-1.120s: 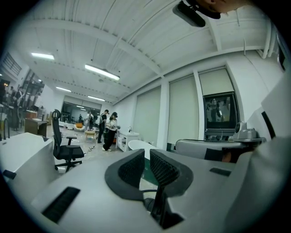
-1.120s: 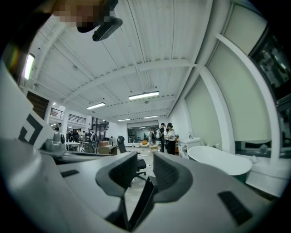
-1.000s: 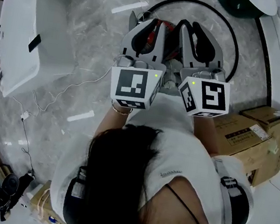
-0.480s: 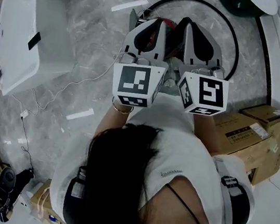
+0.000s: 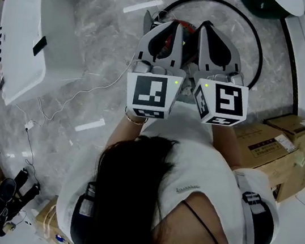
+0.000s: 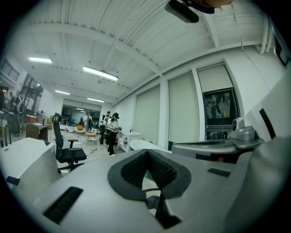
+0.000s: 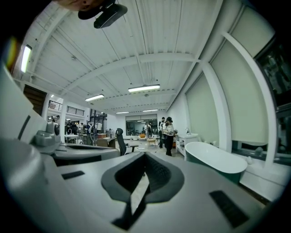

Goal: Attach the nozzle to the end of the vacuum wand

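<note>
In the head view the person holds both grippers level, side by side, over a vacuum cleaner on the floor. Only the vacuum's red body (image 5: pixel 168 39) and its looping black hose (image 5: pixel 256 37) show past them. I can pick out no nozzle and no wand end. The left gripper (image 5: pixel 177 29) is shut with nothing between its jaws. Just beside it, the right gripper (image 5: pixel 203 28) is also shut and empty. The left gripper view shows the left gripper (image 6: pixel 146 153) with dark pads meeting, facing across the room. In the right gripper view the right gripper (image 7: pixel 144 155) looks the same.
A white counter (image 5: pixel 23 29) stands at the left, and a thin cable (image 5: pixel 70 97) trails over the floor. Cardboard boxes (image 5: pixel 277 147) sit at the right. Ahead are an office chair (image 6: pixel 66 148), people standing (image 6: pixel 111 132) and a white tub (image 7: pixel 213 161).
Both grippers have edged slightly right and up in the head view, and their jaws have drawn together. Nothing was picked up.
</note>
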The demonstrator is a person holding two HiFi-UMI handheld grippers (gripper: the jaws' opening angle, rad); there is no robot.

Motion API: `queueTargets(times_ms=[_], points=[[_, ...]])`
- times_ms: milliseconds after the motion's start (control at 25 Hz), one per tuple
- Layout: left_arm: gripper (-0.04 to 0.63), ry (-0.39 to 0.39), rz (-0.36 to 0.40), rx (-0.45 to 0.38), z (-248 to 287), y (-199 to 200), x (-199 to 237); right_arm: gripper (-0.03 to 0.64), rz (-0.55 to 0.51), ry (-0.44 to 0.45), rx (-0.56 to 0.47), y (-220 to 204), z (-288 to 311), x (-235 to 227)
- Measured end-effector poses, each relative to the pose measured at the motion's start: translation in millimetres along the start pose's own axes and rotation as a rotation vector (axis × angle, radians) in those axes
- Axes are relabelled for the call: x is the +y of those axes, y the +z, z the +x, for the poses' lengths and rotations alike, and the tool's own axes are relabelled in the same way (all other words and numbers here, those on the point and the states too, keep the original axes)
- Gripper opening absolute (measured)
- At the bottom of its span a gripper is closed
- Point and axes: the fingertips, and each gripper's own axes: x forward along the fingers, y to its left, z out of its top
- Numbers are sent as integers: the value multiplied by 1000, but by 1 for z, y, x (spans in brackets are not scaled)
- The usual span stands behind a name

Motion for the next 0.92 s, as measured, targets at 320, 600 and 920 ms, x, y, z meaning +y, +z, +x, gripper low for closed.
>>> queueTargets(times_ms=[320,600,920], points=[[3,4,14,2,3,0,10,15,39,16,18,-3,8,8],[3,7,20,-2,1,0,12,15,43,20,20,-4,9,10],[3,-3,42,-9,-2,0,4,15,29,14,17,-5,5,13]])
